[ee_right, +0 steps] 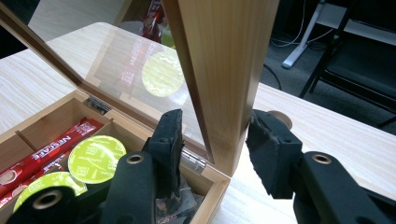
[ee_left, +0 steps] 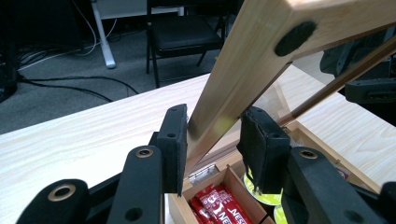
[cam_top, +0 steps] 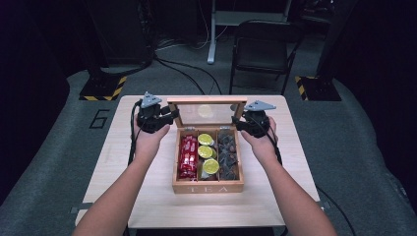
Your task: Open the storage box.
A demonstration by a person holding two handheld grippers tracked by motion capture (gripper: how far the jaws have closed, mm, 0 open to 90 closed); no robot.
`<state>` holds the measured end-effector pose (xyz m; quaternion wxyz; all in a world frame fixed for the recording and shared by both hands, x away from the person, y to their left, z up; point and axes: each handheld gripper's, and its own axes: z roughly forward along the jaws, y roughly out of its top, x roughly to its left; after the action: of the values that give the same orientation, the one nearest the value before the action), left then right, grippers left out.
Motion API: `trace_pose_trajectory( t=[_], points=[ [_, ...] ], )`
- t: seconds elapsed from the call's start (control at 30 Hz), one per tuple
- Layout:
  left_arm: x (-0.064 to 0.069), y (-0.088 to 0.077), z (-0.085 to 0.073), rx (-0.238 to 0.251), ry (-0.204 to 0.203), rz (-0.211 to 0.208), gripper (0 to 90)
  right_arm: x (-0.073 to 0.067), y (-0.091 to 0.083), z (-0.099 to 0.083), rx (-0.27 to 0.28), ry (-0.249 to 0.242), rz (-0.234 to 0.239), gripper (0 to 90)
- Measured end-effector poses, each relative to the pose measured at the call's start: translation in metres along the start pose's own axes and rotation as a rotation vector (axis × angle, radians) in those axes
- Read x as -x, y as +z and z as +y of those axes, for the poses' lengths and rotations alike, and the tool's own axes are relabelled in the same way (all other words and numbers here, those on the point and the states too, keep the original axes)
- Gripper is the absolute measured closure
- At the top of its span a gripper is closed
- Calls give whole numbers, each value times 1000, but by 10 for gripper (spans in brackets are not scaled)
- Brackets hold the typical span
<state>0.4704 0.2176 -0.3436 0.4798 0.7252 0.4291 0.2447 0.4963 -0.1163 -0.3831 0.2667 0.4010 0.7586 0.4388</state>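
Observation:
A wooden tea box (cam_top: 209, 187) stands mid-table with its glass lid (cam_top: 206, 101) raised upright. Inside lie red sachets (cam_top: 188, 156), lime-green capsules (cam_top: 206, 151) and dark wrapped pieces (cam_top: 227, 155). My left gripper (cam_top: 169, 118) is at the lid's left edge. In the left gripper view, the left gripper (ee_left: 212, 121) is shut on the lid's wooden frame (ee_left: 243, 70), both pads against it. My right gripper (cam_top: 238, 123) is at the lid's right edge. In the right gripper view, the right gripper (ee_right: 212, 123) straddles the frame (ee_right: 219, 70): one pad touches the wood, and a gap shows at the other.
The light wooden table (cam_top: 147, 196) has bare surface on both sides of the box and in front of it. Beyond the far edge stand a black folding chair (cam_top: 263, 49) and a white desk leg (cam_top: 212, 44), with cables on the grey floor (cam_top: 187, 73).

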Motion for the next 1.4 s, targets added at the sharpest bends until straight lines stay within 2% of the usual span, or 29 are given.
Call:
trace_pose_trajectory(
  t=[0.73, 0.8, 0.97, 1.4],
  points=[
    [-2, 5, 4, 0, -2, 9, 624, 2, 11, -8, -17, 13, -7, 562],
    [-3, 5, 4, -1, -5, 6, 624, 3, 13, -8, -16, 2, -8, 563],
    [-5, 7, 6, 1, -6, 4, 623, 3, 17, -9, -22, 26, -12, 564],
    [-5, 9, 8, -3, 0, 16, 627, 5, 25, -11, -39, 28, -16, 566]
  ],
)
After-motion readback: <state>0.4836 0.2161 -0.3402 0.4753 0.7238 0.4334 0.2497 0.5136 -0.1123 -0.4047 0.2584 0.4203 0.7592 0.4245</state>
